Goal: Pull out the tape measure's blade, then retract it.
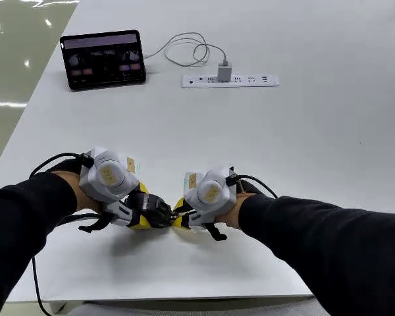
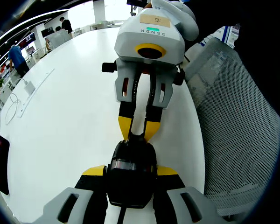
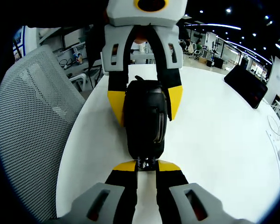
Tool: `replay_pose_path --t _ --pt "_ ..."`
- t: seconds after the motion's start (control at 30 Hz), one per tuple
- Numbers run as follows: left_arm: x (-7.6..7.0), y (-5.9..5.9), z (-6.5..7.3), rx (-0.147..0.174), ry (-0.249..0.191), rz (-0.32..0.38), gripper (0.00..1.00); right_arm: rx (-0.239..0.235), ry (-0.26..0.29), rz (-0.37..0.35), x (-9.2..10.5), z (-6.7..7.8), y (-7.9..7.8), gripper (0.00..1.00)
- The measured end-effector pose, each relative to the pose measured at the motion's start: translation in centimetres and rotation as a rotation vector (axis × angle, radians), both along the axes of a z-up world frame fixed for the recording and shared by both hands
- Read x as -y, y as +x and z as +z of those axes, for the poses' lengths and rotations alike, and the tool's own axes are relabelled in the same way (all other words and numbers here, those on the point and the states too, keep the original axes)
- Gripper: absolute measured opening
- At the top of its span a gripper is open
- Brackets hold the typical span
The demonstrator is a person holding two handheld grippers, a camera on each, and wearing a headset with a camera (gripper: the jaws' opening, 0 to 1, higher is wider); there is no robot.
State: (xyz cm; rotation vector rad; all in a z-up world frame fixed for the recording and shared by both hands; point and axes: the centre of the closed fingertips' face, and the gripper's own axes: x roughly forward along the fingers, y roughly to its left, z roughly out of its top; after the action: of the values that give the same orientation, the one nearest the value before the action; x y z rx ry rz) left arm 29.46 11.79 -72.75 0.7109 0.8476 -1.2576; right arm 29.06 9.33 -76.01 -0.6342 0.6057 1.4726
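Left gripper (image 2: pixel 130 170) clamps tape measure (image 3: pixel 146 119); XENSE-marked right gripper (image 2: pixel 139 129) pinches its blade tip (image 3: pixel 147 162)

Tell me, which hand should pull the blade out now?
Right. The right gripper pinches the blade tip at the case's mouth, while the left gripper clamps the case, so it can only anchor.

White table (image 1: pixel 303 151), dark tablet (image 1: pixel 103 58) at far left with screen lit, white power strip (image 1: pixel 250 80) to its right, charger (image 1: pixel 224 70) plugged in, cable (image 1: pixel 184 49) looping back to tablet, glossy floor (image 1: pixel 16 59) beyond left edge, grey mesh chair (image 2: pixel 233 121) at near side
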Motion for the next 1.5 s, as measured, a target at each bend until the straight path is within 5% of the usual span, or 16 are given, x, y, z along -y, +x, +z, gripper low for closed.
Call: replay_pose_path --t 0.8,1.23,1.33,1.5 --pt "0.0 0.1 0.0 -0.011 -0.022 0.037 0.34 -0.006 -0.026 -0.005 1.4 0.1 0.2 0.09" --pt "0.2 -0.1 0.1 -0.011 -0.032 0.048 0.34 -0.091 0.004 -0.058 0.9 0.2 -0.2 0.13" --pt "0.1 0.0 0.1 -0.011 -0.030 0.049 0.34 -0.052 0.011 -0.045 0.2 0.1 0.0 0.12" --pt "0.0 0.0 0.0 -0.007 -0.029 0.044 0.34 -0.061 0.009 -0.031 0.6 0.2 0.0 0.10"
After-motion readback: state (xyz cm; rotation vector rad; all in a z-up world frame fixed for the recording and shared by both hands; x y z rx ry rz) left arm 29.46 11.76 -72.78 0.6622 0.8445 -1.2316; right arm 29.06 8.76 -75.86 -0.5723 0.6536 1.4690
